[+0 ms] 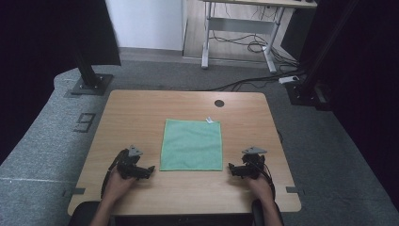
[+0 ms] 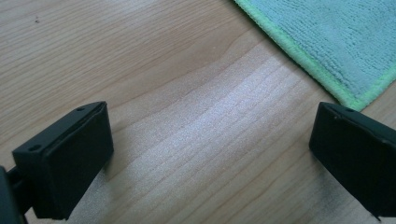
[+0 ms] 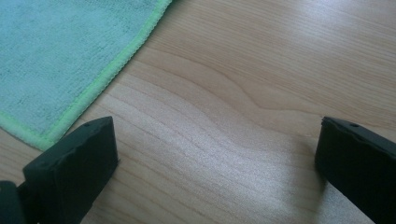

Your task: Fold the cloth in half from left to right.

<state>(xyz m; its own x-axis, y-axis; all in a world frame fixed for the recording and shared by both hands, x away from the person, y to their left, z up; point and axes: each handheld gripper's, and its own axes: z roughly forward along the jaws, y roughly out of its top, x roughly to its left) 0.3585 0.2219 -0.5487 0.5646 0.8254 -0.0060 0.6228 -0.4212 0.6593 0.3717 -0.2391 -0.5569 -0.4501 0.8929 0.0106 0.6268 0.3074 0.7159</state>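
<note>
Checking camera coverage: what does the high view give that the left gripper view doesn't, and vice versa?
High view alone: the whole green cloth lying flat, its white tag, both hand-held grippers, left and right, flanking it, and the floor. Left gripper view alone: its jaws wide apart over bare wood, plus the cloth's lime edging up close. Both: cloth and table.

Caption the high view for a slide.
Two open black grippers, left and right, flank a flat square green microfibre cloth on a light wooden table.
</note>
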